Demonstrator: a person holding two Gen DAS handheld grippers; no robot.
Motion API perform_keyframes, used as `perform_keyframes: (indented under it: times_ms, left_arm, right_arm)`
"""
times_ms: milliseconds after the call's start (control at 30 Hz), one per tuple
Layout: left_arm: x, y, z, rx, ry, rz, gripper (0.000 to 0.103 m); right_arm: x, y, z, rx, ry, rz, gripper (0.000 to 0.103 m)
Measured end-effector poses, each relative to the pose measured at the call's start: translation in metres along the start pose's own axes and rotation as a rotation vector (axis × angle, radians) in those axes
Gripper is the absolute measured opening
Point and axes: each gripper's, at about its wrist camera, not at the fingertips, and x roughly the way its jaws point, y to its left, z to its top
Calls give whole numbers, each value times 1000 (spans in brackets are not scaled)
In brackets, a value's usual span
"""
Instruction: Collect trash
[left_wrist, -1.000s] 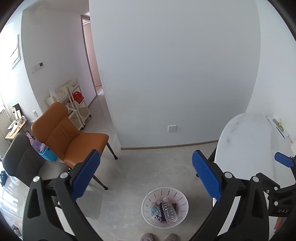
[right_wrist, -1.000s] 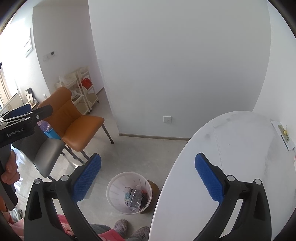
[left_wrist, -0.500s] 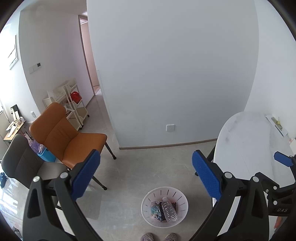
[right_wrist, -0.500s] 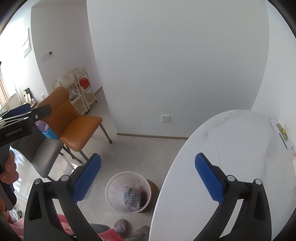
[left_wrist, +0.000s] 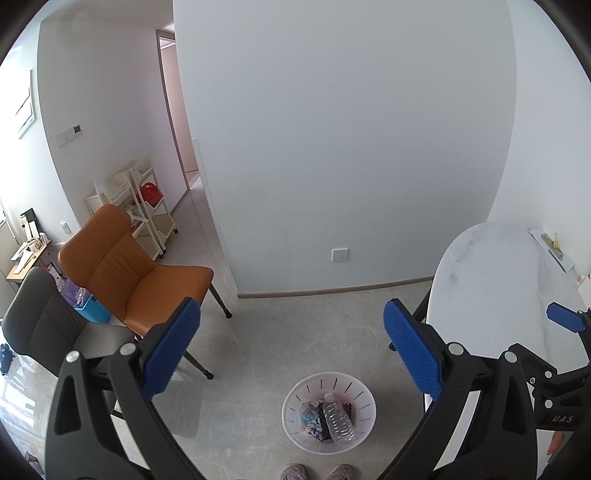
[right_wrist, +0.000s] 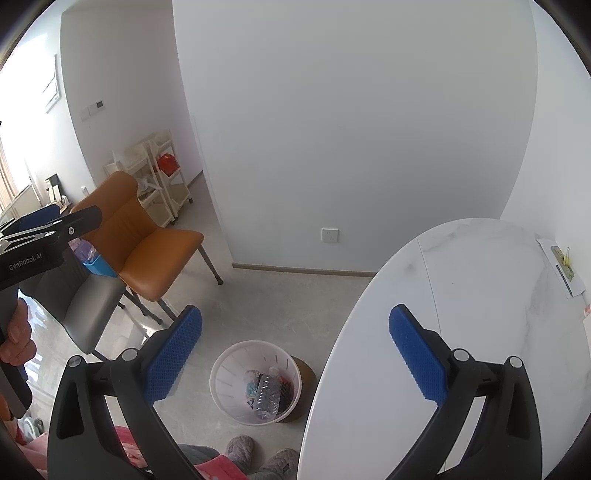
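Note:
A white slotted trash basket (left_wrist: 295, 397) stands on the floor below me; it also shows in the right wrist view (right_wrist: 229, 362). Inside lie a clear plastic bottle (left_wrist: 338, 419) and crumpled wrappers (left_wrist: 310, 419); the bottle shows in the right wrist view too (right_wrist: 266, 393). My left gripper (left_wrist: 291, 349) is open and empty, high above the floor left of the table. My right gripper (right_wrist: 295, 350) is open and empty, over the table's left edge.
A white marble oval table (right_wrist: 480, 295) is at the right, with papers and a clip (right_wrist: 563, 262) at its far side. An orange chair (left_wrist: 125, 266) and a grey chair (left_wrist: 40, 325) stand left. A white shelf cart (left_wrist: 147, 206) is by the doorway. Slippers (right_wrist: 258, 456) are below.
Both grippers have risen and tilted slightly, so the wall fills more of each view. Both stay open and empty.

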Motion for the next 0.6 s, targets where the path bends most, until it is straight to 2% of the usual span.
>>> perform_keyframes:
  times_ms: [600]
  left_arm:
    - [4, 3, 1, 1, 9, 2, 95]
  right_arm:
    - [2, 5, 1, 1, 11, -3, 101]
